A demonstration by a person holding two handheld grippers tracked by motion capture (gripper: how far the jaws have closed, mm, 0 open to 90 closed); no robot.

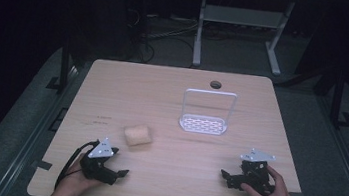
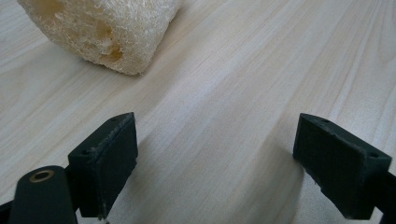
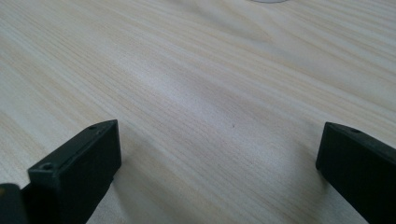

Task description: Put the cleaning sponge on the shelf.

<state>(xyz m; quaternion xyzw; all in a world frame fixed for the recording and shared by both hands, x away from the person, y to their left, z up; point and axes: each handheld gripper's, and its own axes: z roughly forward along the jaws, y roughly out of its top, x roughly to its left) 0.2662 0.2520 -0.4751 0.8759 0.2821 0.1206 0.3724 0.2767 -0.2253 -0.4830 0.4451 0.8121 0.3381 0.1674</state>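
A tan loofah sponge (image 1: pixel 137 136) lies on the wooden table (image 1: pixel 177 103), left of centre. In the left gripper view the sponge (image 2: pixel 102 28) fills the upper left, ahead of the jaws and apart from them. My left gripper (image 1: pixel 120 173) rests near the front left edge, open, with bare wood between its jaws (image 2: pixel 215 163). A white soap-dish rack (image 1: pixel 206 113) with a tall wire handle stands right of centre. My right gripper (image 1: pixel 225 176) sits at the front right, held by a hand, open over bare wood (image 3: pixel 219 168).
A round cable hole (image 1: pixel 215 85) sits at the table's far edge. Beyond the table, on the dark floor, are white desk legs (image 1: pixel 200 30) and cables. Small dark marks (image 1: pixel 102 118) lie on the table's left side.
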